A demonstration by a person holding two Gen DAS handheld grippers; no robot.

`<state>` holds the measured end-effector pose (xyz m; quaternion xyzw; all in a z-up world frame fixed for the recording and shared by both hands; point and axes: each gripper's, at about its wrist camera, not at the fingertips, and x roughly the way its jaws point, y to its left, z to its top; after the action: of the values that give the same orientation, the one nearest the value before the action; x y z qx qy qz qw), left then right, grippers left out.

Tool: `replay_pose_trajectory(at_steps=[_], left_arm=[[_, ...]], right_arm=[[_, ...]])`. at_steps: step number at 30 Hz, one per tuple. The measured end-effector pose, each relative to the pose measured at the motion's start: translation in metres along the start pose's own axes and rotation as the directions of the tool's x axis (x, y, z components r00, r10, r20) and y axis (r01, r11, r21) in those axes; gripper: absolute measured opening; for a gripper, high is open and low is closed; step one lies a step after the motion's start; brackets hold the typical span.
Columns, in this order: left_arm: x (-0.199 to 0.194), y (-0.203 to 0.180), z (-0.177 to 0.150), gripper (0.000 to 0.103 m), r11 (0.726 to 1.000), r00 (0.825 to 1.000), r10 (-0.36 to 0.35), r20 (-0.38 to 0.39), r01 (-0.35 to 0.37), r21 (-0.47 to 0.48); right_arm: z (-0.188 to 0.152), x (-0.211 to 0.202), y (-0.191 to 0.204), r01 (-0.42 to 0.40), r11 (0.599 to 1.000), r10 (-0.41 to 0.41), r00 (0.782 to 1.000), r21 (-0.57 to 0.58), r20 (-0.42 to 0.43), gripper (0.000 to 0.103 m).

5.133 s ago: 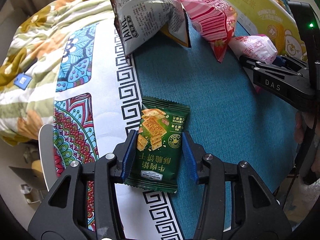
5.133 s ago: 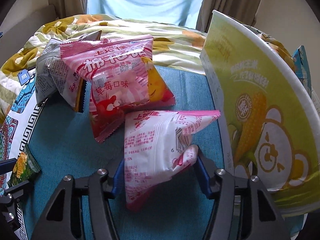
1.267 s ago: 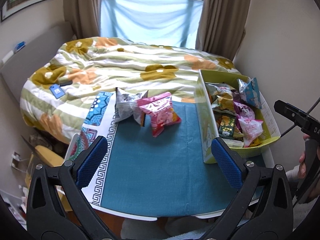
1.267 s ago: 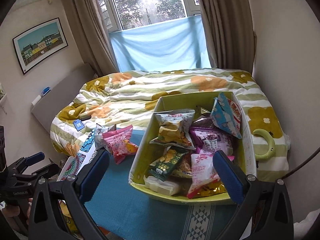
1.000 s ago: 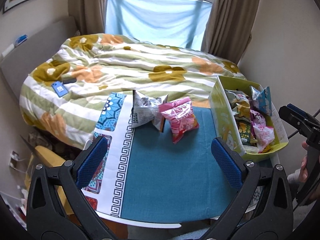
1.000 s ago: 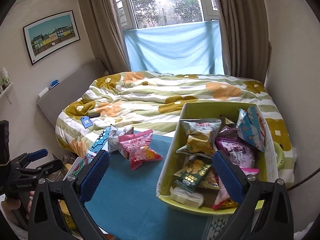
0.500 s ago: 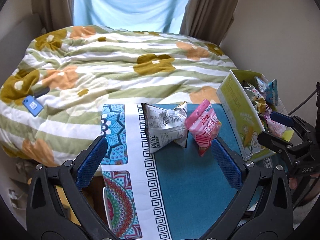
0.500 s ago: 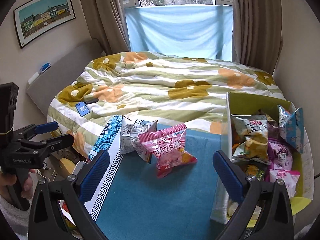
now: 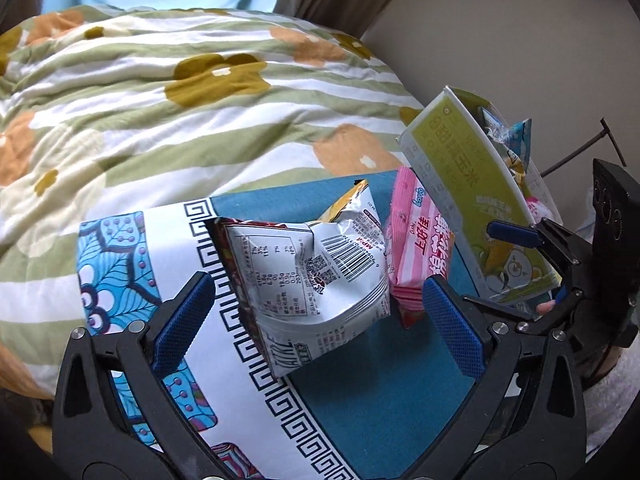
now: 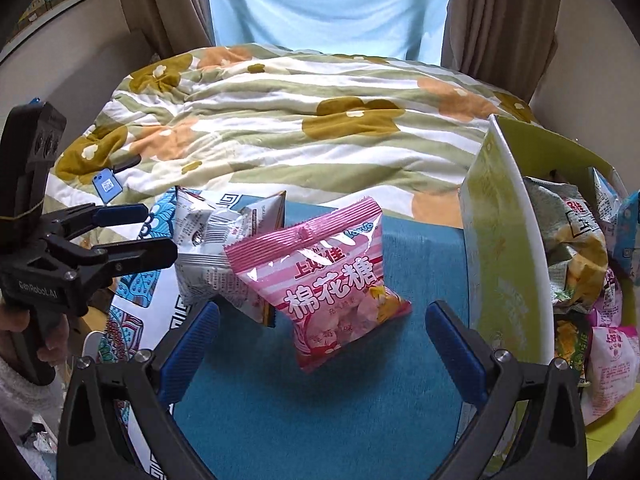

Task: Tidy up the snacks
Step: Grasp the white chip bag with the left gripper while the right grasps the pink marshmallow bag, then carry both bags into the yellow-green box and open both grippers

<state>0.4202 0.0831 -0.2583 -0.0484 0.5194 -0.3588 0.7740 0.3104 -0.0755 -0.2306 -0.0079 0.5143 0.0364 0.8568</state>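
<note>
The left gripper [image 9: 316,314] is spread wide, grasping nothing, its pads either side of the silver snack bag [image 9: 320,276] on the surface [image 9: 380,400]. The right gripper [image 10: 322,340] is likewise released around the pink candy bag [image 10: 324,280], touching the silver bag's right. Right of it stands the yellow-green box [image 10: 500,260], full of snacks; beyond lies the bed [image 10: 300,120]
</note>
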Motion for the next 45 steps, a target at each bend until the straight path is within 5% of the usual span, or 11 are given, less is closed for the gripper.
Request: replay_pose_trajectory(at_steps=[13,16,34,45], left_arm=[[0.035,0.007,-0.003,0.102,0.998,0.994,-0.034,-0.105,0.038,0.041],[0.037,0.007,-0.002,0.087,0.997,0.992,-0.055,-0.113,0.061,0.043],[0.007,0.04,-0.019,0.069,0.992,0.997,-0.003,-0.078,-0.007,-0.124],[-0.026,0.032,-0.03,0.069,0.986,0.999,0.035,-0.016,-0.038,-0.16]], right_arm=[[0.0,0.052,-0.002,0.023,0.986,-0.032,0.998,-0.167,-0.054,0.103],[0.0,0.06,0.0,0.035,0.981,-0.049,0.996,-0.189,-0.07,0.103],[-0.001,0.069,-0.001,0.011,0.995,-0.019,0.997,-0.103,-0.076,0.102],[-0.002,0.067,-0.008,0.023,0.998,-0.029,0.995,-0.059,-0.097,0.066]])
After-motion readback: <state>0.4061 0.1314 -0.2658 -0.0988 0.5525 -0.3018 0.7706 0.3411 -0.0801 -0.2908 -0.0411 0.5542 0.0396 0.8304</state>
